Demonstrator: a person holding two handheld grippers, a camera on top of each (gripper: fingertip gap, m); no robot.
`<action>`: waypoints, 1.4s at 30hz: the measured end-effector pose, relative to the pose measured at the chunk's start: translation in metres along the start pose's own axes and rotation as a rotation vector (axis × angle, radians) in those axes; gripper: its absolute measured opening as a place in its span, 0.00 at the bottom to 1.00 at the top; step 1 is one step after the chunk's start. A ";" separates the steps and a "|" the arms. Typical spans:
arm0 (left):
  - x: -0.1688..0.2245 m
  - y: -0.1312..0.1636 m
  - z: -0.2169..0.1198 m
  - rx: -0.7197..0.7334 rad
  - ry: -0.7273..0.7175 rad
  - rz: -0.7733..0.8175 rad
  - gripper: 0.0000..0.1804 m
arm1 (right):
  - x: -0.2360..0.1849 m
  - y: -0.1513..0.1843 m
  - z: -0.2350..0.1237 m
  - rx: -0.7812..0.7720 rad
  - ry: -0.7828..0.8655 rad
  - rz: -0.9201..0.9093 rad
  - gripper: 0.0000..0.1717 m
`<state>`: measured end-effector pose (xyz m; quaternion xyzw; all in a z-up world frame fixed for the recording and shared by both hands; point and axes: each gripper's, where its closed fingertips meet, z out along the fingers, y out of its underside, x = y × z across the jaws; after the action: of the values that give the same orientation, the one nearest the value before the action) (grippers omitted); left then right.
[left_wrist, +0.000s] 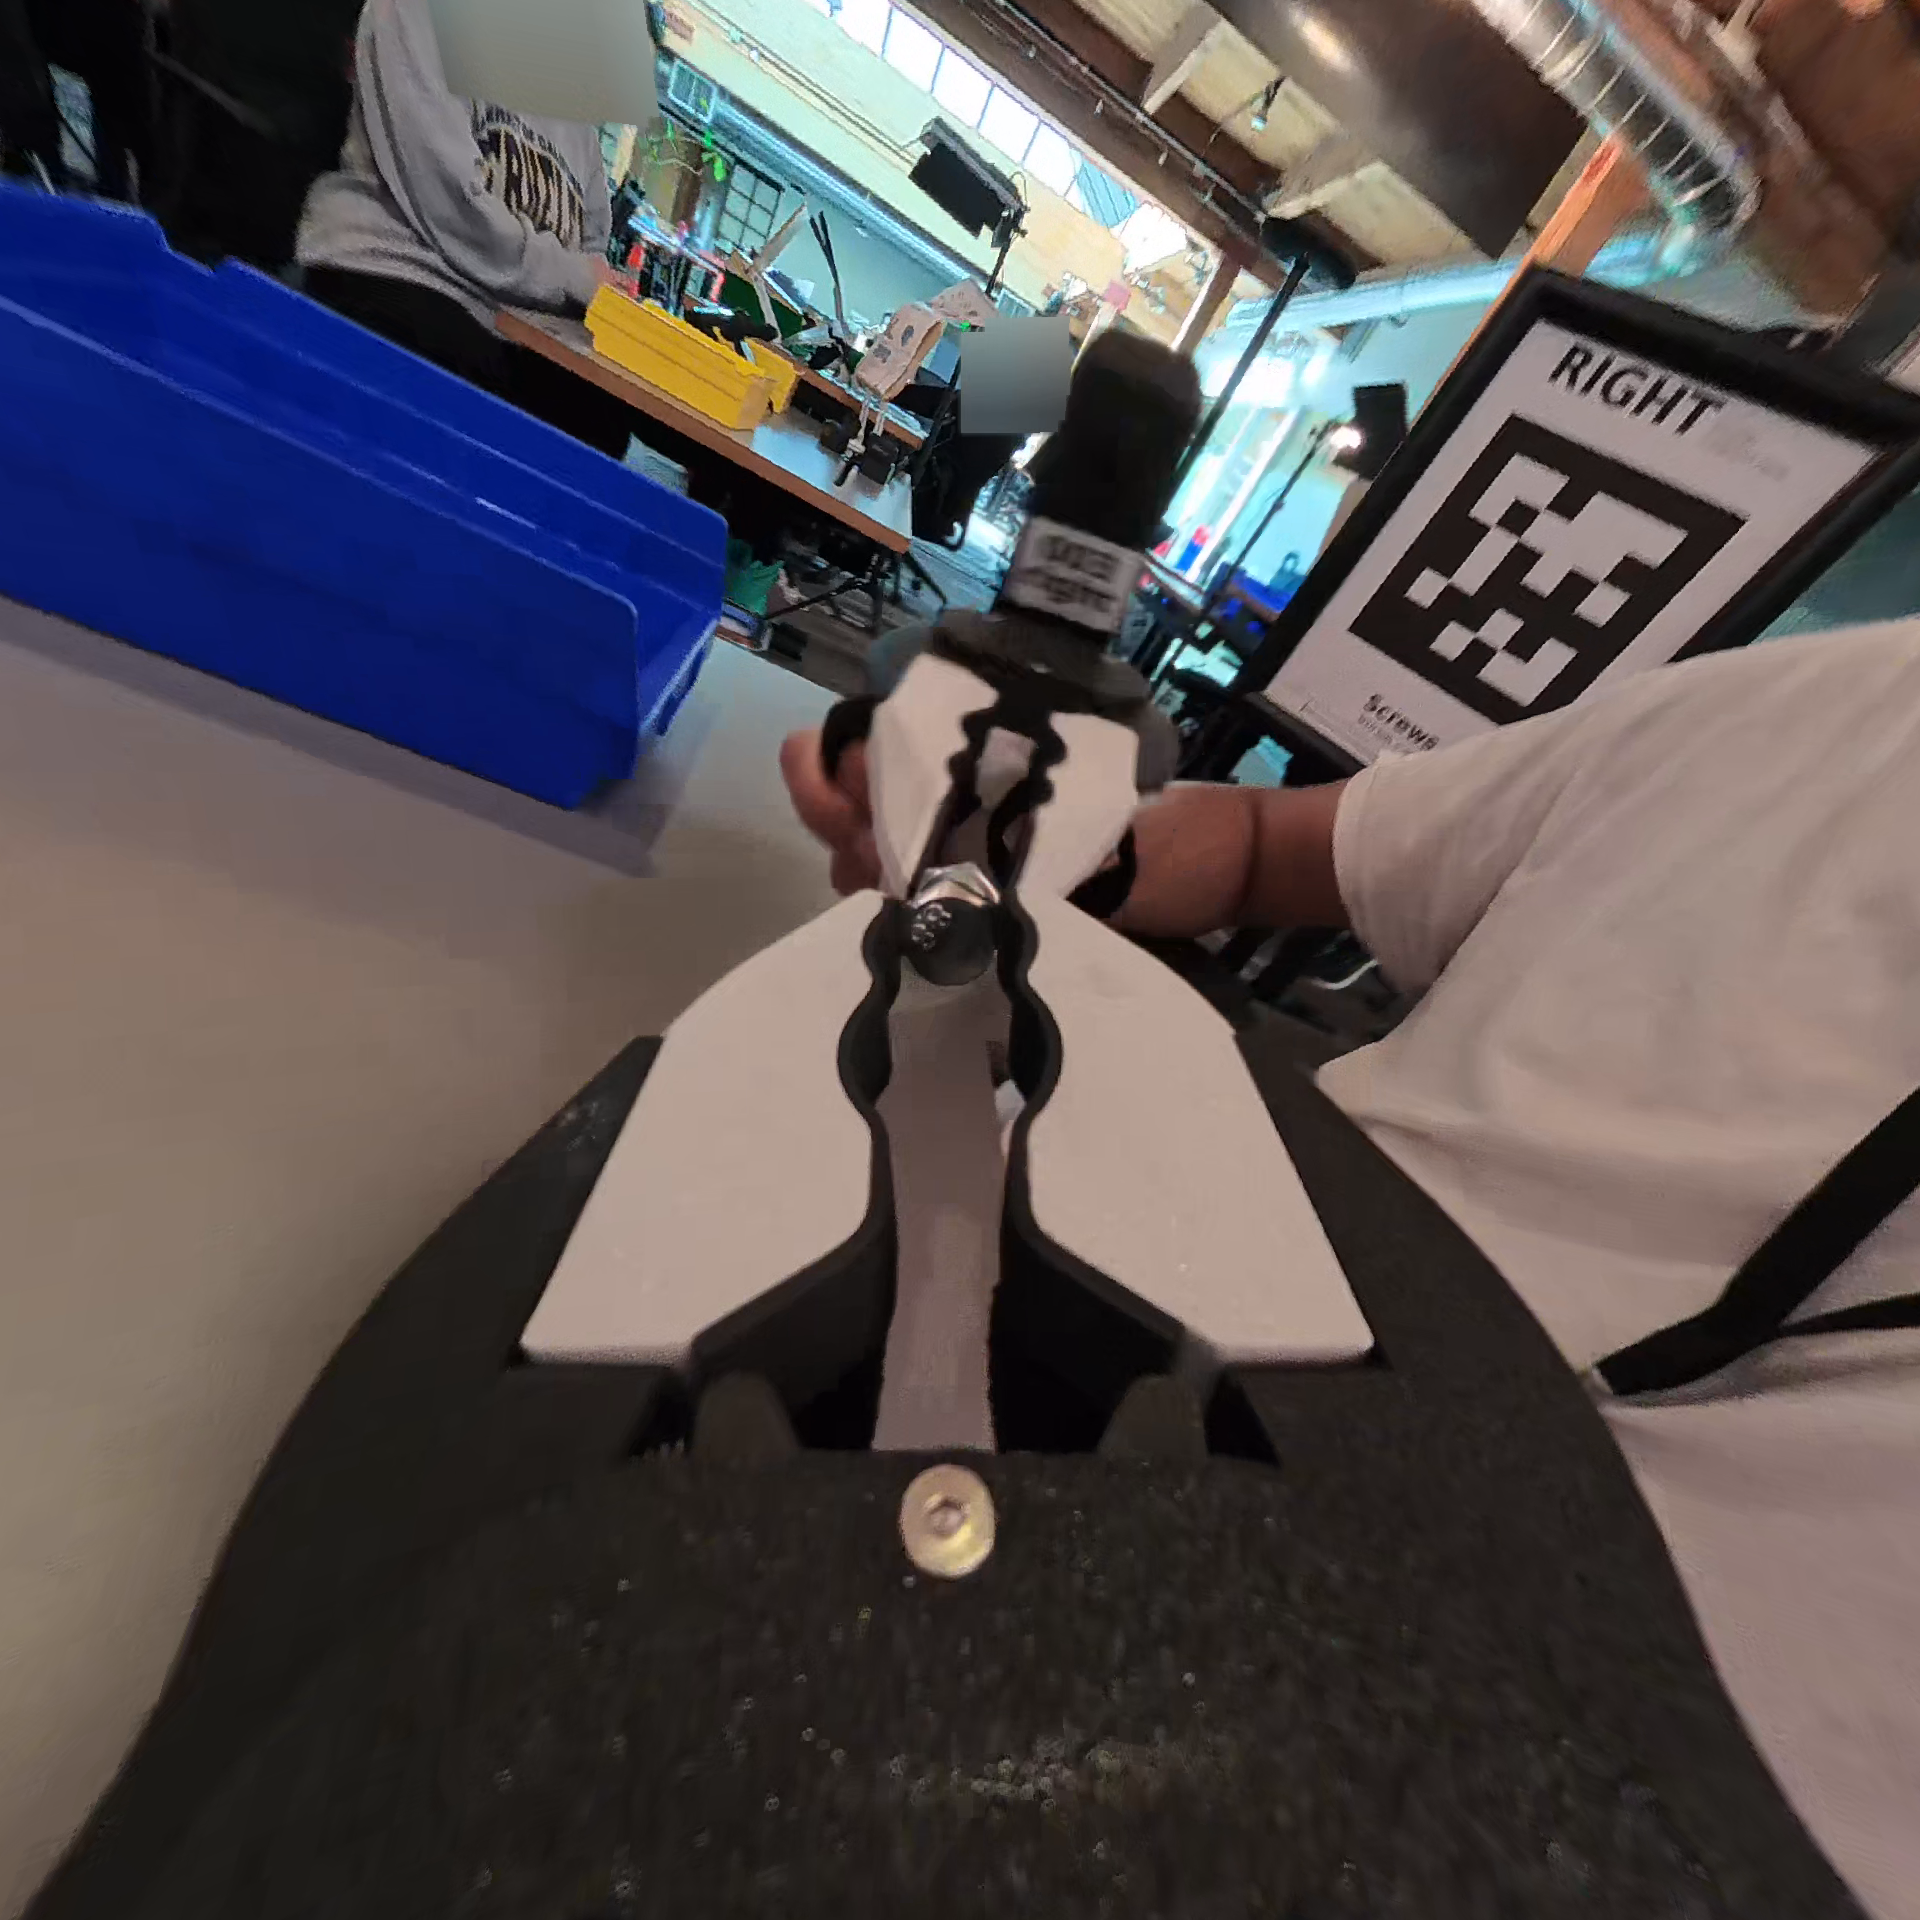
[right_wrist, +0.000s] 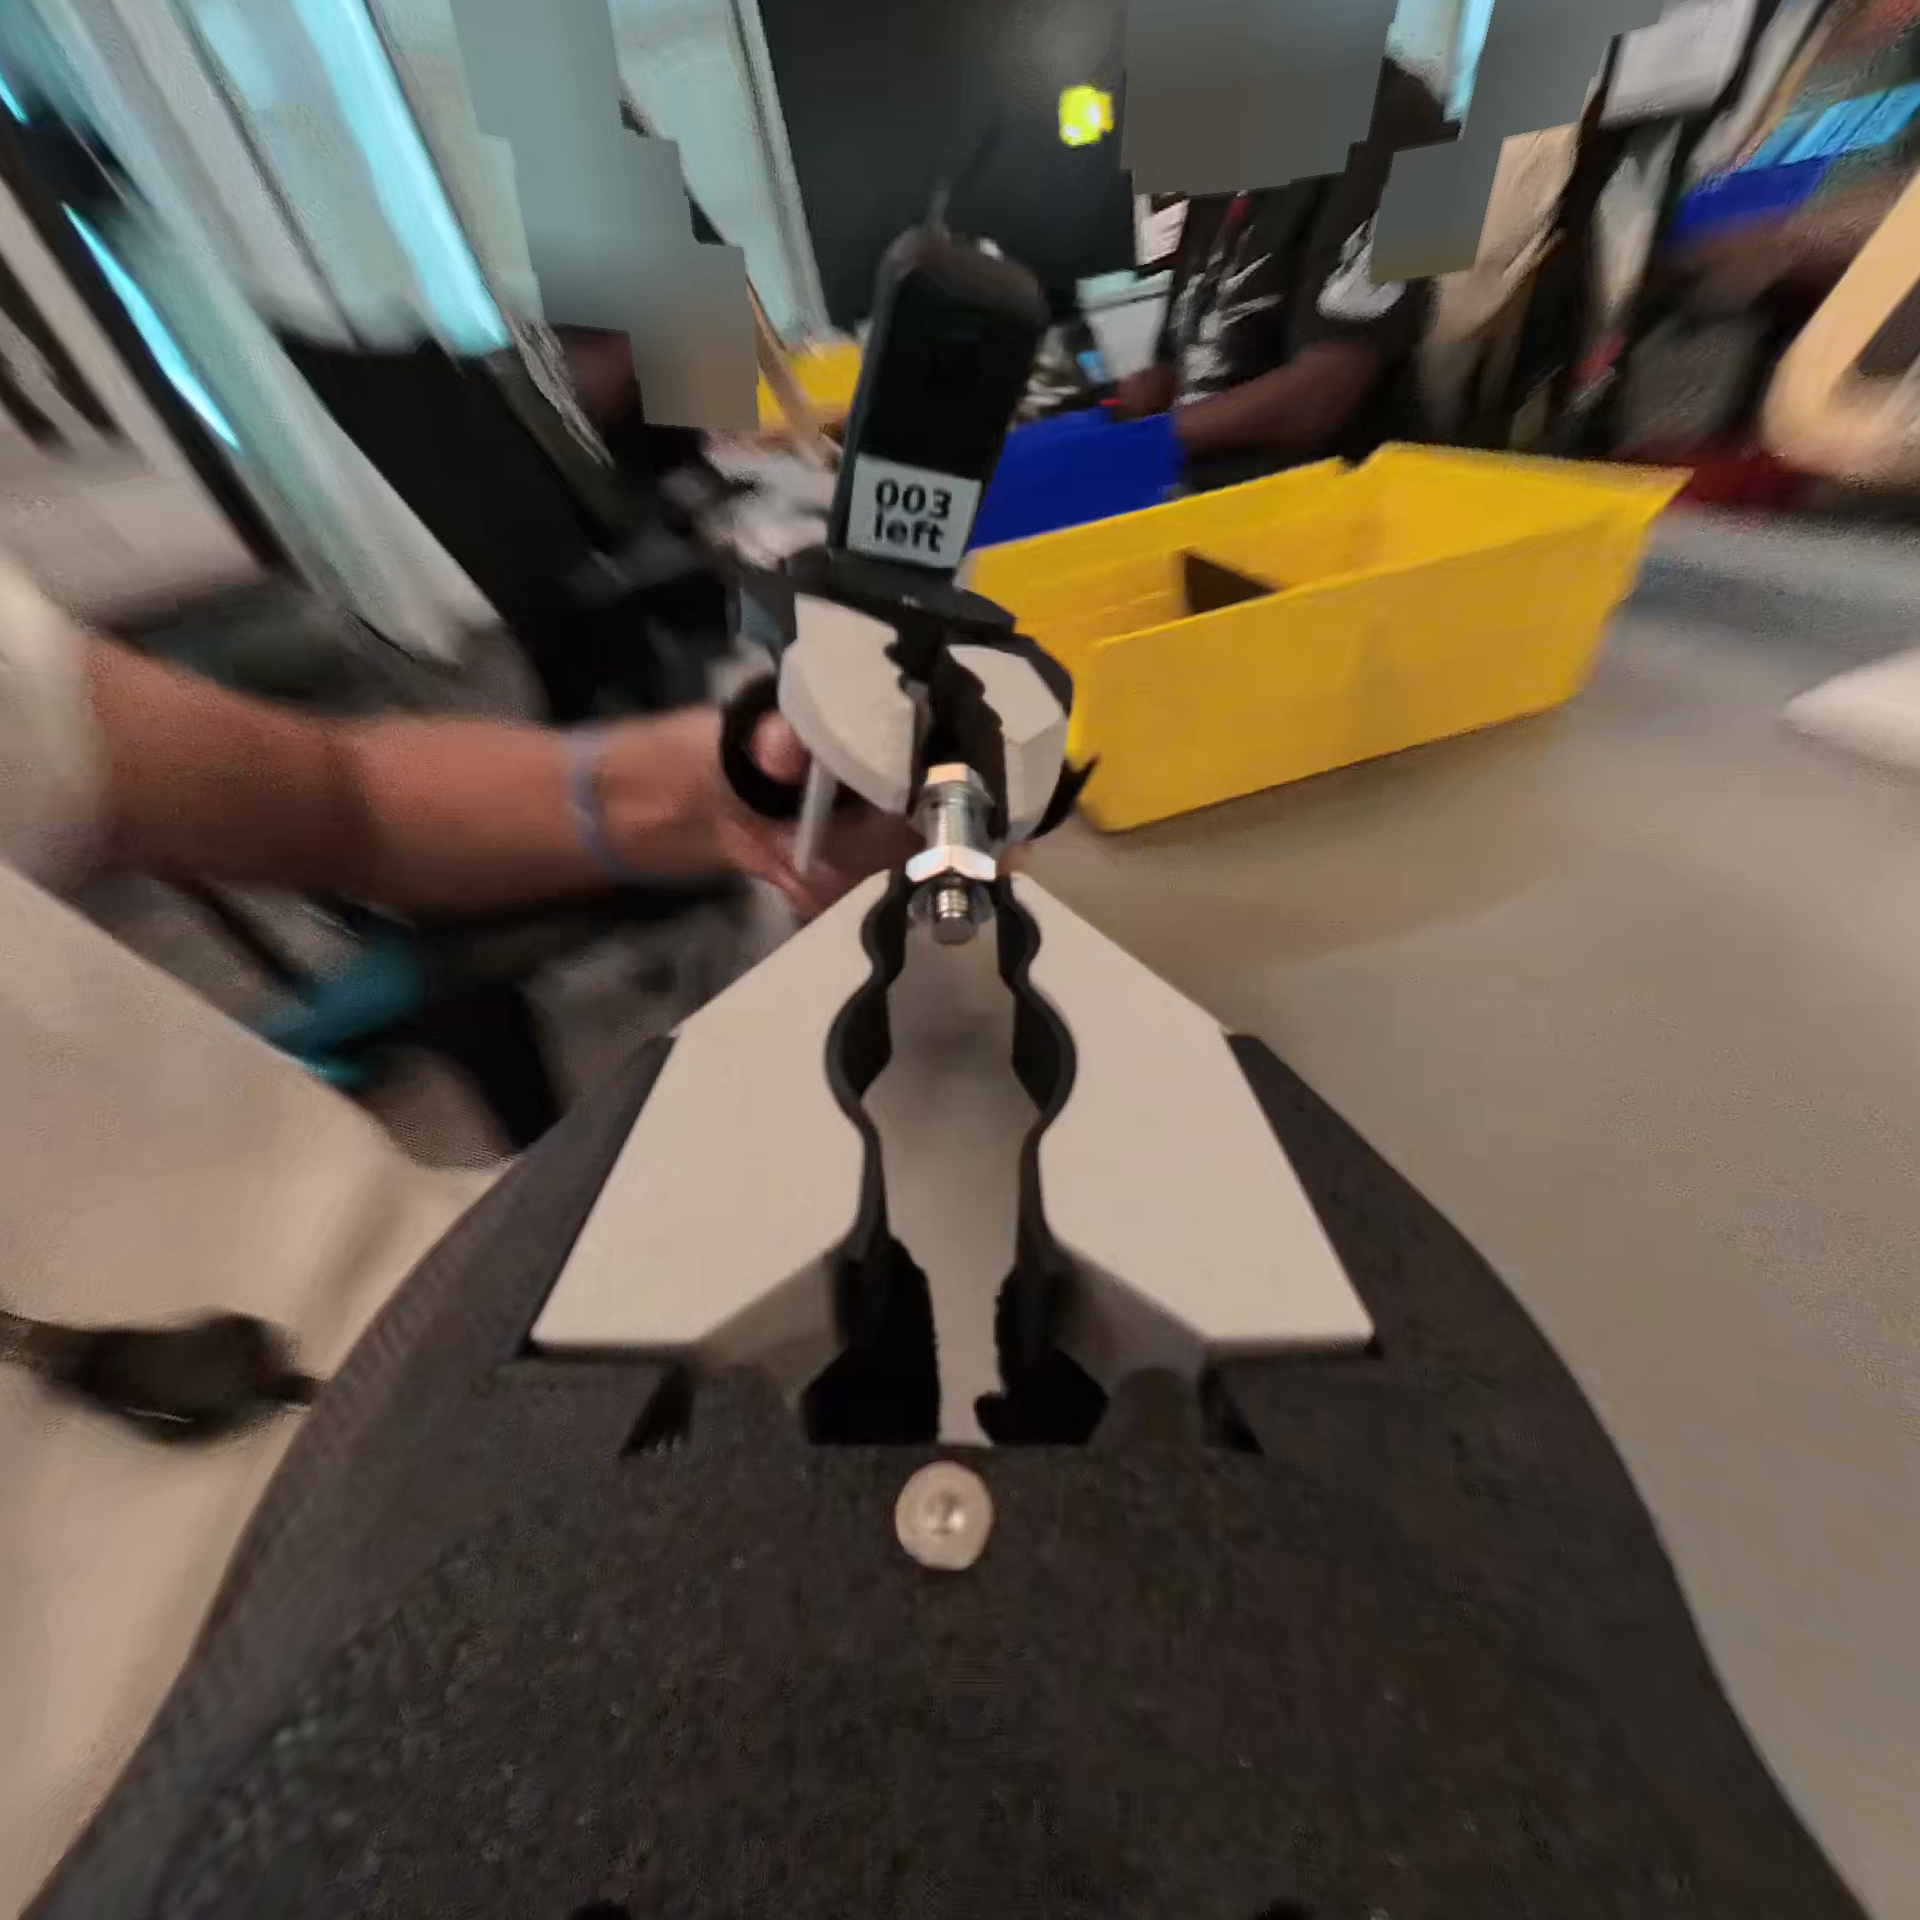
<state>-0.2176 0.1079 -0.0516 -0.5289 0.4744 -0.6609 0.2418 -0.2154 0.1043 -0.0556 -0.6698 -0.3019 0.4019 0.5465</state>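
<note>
My left gripper (left_wrist: 943, 920) is shut on the head of a silver hex bolt (left_wrist: 940, 948), held above the pale table (left_wrist: 312, 1039). The bolt points away towards my right gripper (left_wrist: 964, 868), which faces it tip to tip. In the right wrist view, my right gripper (right_wrist: 951, 885) is shut on a silver hex nut (right_wrist: 951, 862) that sits on the bolt's thread (right_wrist: 945, 812). The bolt's end pokes through the nut towards the camera. My left gripper (right_wrist: 951, 771) grips the bolt's far end. The nut (left_wrist: 958, 883) also shows in the left wrist view.
A blue bin (left_wrist: 312, 499) lies on the table at the left. A yellow bin (right_wrist: 1351, 644) stands behind the grippers to the right. A framed black-and-white marker board (left_wrist: 1538, 561) stands at the right. A person in a white shirt (left_wrist: 1662, 987) holds both grippers. Other people stand at tables behind. The grippers are tip to tip, or close to it.
</note>
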 end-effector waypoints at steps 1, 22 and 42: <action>0.001 -0.001 0.000 0.001 -0.010 0.034 0.09 | 0.000 -0.002 0.000 0.043 -0.081 0.192 0.10; -0.010 0.004 0.000 0.036 0.043 -0.253 0.09 | 0.017 0.013 -0.011 -0.224 0.484 -1.255 0.25; -0.013 0.014 0.009 0.009 0.025 -0.280 0.09 | 0.010 0.018 -0.005 -0.196 0.460 -1.163 0.10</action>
<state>-0.2078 0.1094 -0.0698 -0.5804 0.3959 -0.6969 0.1437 -0.2070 0.1068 -0.0747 -0.5124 -0.5268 -0.1445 0.6625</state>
